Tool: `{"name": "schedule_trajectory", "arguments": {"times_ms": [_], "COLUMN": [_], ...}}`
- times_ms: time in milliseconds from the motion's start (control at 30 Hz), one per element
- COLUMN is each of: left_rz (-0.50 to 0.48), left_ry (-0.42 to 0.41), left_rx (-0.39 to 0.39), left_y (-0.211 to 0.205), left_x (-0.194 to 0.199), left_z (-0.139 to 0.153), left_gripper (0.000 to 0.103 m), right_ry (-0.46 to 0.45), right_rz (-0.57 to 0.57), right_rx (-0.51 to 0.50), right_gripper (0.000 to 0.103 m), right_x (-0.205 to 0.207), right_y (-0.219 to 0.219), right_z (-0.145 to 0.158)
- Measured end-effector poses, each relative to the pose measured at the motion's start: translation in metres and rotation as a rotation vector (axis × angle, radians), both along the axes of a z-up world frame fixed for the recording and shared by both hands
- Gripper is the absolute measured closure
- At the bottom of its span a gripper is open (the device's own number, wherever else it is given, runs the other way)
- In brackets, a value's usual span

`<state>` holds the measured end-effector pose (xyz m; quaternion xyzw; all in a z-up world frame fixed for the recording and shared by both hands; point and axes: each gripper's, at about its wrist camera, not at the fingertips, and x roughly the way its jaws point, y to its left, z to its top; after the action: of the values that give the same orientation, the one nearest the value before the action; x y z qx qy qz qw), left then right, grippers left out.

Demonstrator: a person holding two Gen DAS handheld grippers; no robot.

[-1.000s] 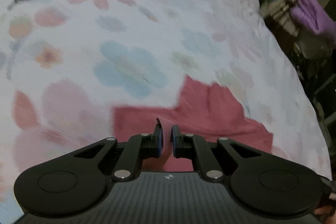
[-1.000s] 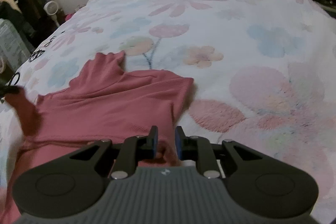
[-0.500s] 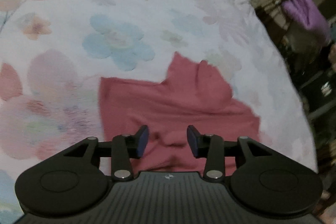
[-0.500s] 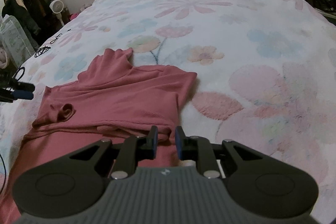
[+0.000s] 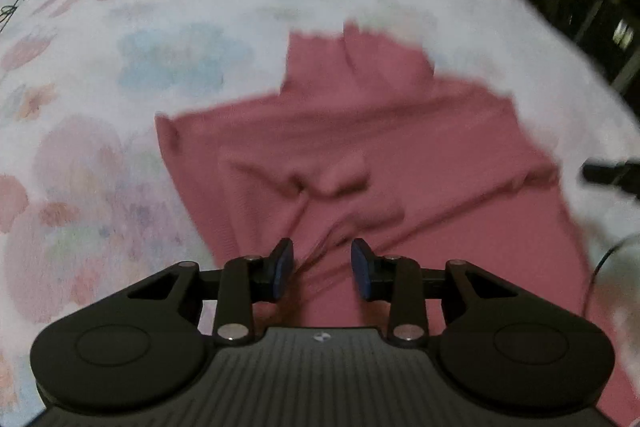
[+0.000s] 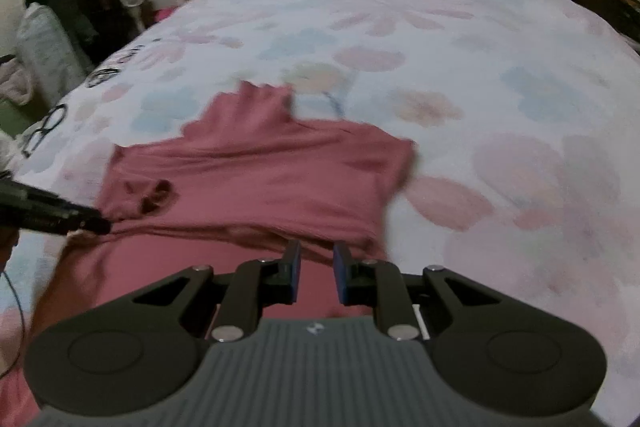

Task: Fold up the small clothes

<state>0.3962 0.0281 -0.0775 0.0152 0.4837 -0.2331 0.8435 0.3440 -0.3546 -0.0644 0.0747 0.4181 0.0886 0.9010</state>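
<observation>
A dusty-rose ribbed knit turtleneck top (image 5: 360, 155) lies on a bed's white quilt with pastel flowers (image 6: 460, 39), its collar toward the frame's top and its body running down under both cameras. One sleeve is folded across the chest. The left tongs (image 5: 322, 269) are closing, with a cloth ridge between the spread pads, unpinched. The right tongs (image 6: 316, 273) stand narrowly apart over the fabric, gripping nothing. Bare quilt spreads right; cluttered room corners sit upper left.

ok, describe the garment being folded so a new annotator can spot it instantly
Start from the bed under its white floral quilt. On the near part of it lies the pink top, spread flat with a high neck pointing at the headboard and one sleeve folded across its body. It is the only plain, solid-colour cloth on the quilt; everything else pink there is printed flowers.
</observation>
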Motion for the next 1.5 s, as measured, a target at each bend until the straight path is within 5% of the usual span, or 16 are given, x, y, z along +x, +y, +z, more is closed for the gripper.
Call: {"name": "schedule_trajectory", "arguments": {"times_ms": [233, 533, 733, 933, 1233, 1500], "left_rz": [0.012, 0.093, 0.154, 0.069, -0.035, -0.039], "left_ry": [0.033, 0.023, 0.005, -0.001, 0.033, -0.037], "left_rx": [-0.017, -0.121, -0.155, -0.167, -0.009, -0.013], "left_y": [0.005, 0.028, 0.038, 0.036, 0.018, 0.029], "left_x": [0.035, 0.057, 0.064, 0.042, 0.000, -0.046], "left_z": [-0.002, -0.029, -0.032, -0.017, -0.034, 0.028], "left_gripper": [0.072, 0.075, 0.076, 0.076, 0.076, 0.075], "right_ry": [0.002, 0.113, 0.067, 0.044, 0.079, 0.008], "right_rz": [0.155, 0.289, 0.094, 0.188, 0.232, 0.210], "right_rx": [0.097, 0.160, 0.054, 0.156, 0.054, 0.043], "right_gripper": [0.091, 0.095, 0.095, 0.094, 0.095, 0.093], "right_x": [0.053, 0.117, 0.142, 0.115, 0.067, 0.024], "right_y": [0.075, 0.163, 0.161, 0.152, 0.169, 0.138], "right_z": [-0.002, -0.050, -0.069, -0.049, -0.061, 0.001]}}
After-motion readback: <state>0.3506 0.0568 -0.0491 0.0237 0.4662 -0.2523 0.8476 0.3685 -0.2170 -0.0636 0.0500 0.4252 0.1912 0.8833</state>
